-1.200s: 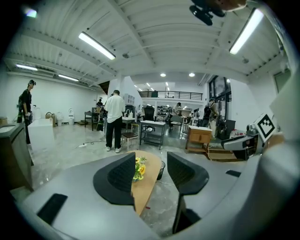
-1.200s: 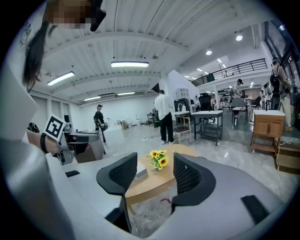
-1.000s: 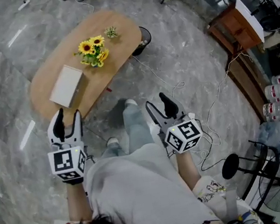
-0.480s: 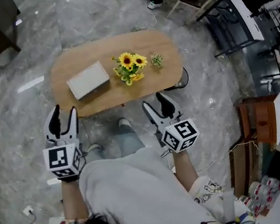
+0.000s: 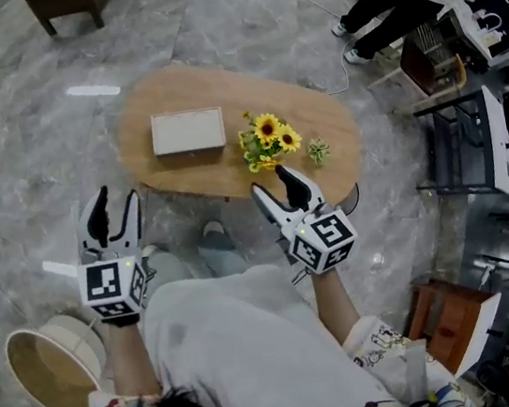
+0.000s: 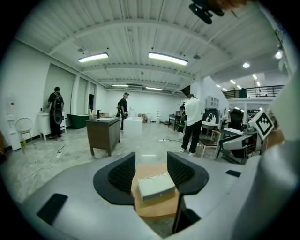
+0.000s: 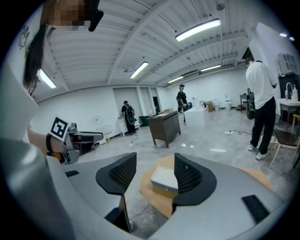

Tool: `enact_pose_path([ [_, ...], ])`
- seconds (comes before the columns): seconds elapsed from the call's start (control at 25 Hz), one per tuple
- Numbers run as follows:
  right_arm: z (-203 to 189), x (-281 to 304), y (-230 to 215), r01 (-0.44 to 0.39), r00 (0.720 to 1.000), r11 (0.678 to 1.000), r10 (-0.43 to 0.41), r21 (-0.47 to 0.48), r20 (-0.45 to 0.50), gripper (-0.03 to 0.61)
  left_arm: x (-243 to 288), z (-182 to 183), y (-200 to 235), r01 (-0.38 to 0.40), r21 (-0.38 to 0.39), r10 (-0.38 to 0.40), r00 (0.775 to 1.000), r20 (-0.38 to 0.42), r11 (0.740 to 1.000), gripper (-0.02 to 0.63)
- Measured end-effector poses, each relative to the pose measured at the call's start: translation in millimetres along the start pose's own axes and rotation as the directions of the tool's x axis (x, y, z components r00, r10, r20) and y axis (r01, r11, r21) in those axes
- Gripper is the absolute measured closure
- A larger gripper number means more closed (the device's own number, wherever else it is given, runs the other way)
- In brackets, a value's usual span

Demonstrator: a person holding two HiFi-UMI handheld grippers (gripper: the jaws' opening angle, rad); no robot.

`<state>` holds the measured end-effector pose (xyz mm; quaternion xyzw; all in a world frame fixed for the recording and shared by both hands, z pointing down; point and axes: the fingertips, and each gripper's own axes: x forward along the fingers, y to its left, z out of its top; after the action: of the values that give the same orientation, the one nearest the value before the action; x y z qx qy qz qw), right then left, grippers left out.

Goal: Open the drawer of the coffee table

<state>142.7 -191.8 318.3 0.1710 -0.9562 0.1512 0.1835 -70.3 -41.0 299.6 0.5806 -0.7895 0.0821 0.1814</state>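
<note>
My left gripper (image 5: 113,207) and right gripper (image 5: 274,188) both hang spread and empty, near the long edge of the coffee table (image 5: 202,172). Its drawer doesn't show from here; I expect it sits under the tabletop. It is probably stiff, light wood that slides straight, so I'd hook its front at the middle and pull evenly, sparing the sunflowers (image 5: 267,139).

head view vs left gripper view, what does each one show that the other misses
Only the head view: the sunflowers on the table and a woven basket on the floor. Only the left gripper view: the ceiling strip lights and a person by the far wall. Both: the coffee table, the white box lying on it, and the left gripper, jaws apart with nothing held.
</note>
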Motion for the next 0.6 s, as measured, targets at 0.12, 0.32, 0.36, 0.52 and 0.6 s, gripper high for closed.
enact_pose_path([
  [0.12,-5,13,9,-0.087,0.996,0.996,0.086,-0.022,-0.037,0.360,-15,-14,1,-0.059,-0.031,0.058,0.998,-0.014,0.998,0.426],
  [0.32,-14,32,32,-0.191,0.978,0.980,0.185,-0.053,-0.100,0.360,-36,-33,7,-0.127,-0.066,0.124,0.991,-0.039,0.990,0.426],
  [0.36,-17,36,38,-0.205,0.974,0.977,0.197,-0.056,-0.113,0.360,-39,-38,10,-0.135,-0.072,0.132,0.990,-0.045,0.988,0.426],
  [0.52,-28,51,61,-0.244,0.961,0.968,0.233,-0.062,-0.149,0.360,-50,-56,21,-0.142,-0.092,0.137,0.988,-0.065,0.986,0.426],
  [0.6,-32,56,72,-0.246,0.959,0.967,0.233,-0.065,-0.159,0.360,-56,-63,25,-0.126,-0.094,0.120,0.990,-0.072,0.987,0.426],
])
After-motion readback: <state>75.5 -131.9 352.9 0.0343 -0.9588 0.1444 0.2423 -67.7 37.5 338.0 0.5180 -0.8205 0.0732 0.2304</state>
